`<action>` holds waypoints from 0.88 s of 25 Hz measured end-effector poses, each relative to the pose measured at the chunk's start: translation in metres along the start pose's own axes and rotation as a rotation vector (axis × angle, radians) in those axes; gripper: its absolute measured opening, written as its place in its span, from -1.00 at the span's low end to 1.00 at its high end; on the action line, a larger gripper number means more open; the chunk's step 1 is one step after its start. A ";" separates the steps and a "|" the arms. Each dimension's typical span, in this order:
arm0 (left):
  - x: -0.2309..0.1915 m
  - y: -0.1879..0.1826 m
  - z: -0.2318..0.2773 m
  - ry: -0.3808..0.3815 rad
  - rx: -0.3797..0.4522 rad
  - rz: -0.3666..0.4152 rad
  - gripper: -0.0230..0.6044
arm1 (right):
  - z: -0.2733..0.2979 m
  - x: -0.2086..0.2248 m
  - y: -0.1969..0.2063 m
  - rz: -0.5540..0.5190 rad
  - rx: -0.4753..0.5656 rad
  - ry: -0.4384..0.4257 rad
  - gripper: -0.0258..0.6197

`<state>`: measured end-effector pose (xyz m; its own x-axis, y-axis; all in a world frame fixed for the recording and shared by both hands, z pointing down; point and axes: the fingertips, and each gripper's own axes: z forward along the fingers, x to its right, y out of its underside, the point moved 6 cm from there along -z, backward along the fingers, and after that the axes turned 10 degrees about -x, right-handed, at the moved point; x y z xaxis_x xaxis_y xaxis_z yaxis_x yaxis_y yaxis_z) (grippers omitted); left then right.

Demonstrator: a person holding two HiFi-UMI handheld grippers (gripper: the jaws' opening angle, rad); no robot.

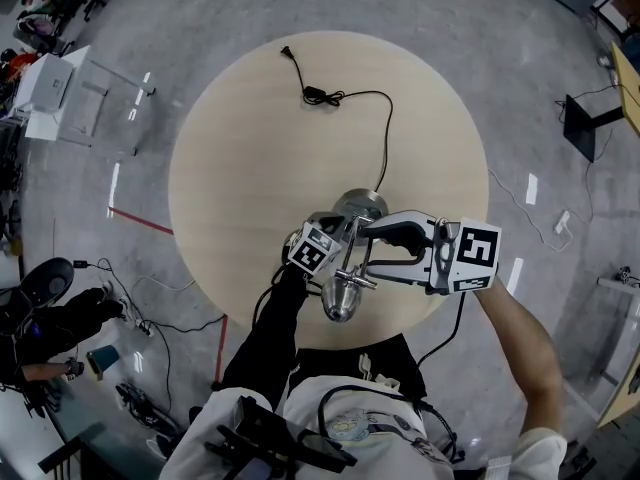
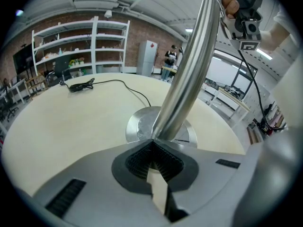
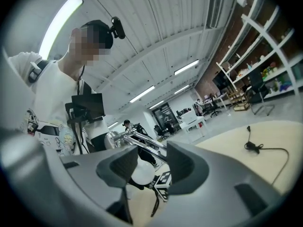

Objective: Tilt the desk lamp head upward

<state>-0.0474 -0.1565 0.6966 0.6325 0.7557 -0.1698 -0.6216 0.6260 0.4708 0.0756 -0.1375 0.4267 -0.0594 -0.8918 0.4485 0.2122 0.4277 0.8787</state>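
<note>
A silver lamp stands on the near side of a round table. Its round base sits flat on the table. A shiny pole leans up from the base. The left claw is pinching the pole low down, just above the base. The lamp head hangs over the near part of the table, on two thin rods. The right claw comes in from the right, and its two jaws are spread wide. The white front of the lamp head shows in the gap between them, but the pads do not press on it. A black cord runs from the lamp to the far side of the table. Its plug lies there.
</note>
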 end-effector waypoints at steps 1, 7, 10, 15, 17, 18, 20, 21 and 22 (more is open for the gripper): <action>0.000 0.001 0.000 0.001 -0.001 -0.001 -0.96 | 0.000 0.001 0.000 0.011 0.009 -0.005 -0.37; -0.001 0.003 -0.003 -0.001 0.006 0.000 -0.96 | -0.001 0.004 -0.002 0.059 0.043 -0.022 -0.37; 0.000 0.002 -0.003 0.001 0.010 -0.006 -0.96 | -0.001 0.003 -0.003 0.044 0.036 -0.022 -0.36; -0.001 0.000 -0.002 0.006 0.018 -0.025 -0.96 | 0.001 0.001 -0.006 -0.041 -0.053 0.004 -0.37; -0.001 0.000 -0.003 0.003 0.013 -0.022 -0.96 | 0.002 0.001 -0.007 -0.060 -0.067 0.024 -0.37; -0.002 0.000 -0.003 -0.002 0.008 -0.022 -0.96 | 0.001 0.000 -0.006 -0.065 -0.075 0.037 -0.37; -0.005 -0.002 -0.007 -0.019 0.025 -0.032 -0.96 | -0.001 -0.002 -0.006 -0.086 -0.099 0.068 -0.36; -0.007 -0.004 -0.011 -0.032 0.048 -0.041 -0.96 | -0.003 -0.004 -0.006 -0.106 -0.113 0.086 -0.36; -0.009 -0.007 -0.016 -0.048 0.074 -0.049 -0.96 | -0.005 -0.006 -0.006 -0.124 -0.123 0.105 -0.36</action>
<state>-0.0562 -0.1642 0.6805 0.6841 0.7131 -0.1534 -0.5544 0.6450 0.5260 0.0799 -0.1361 0.4176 0.0079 -0.9498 0.3126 0.3274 0.2979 0.8967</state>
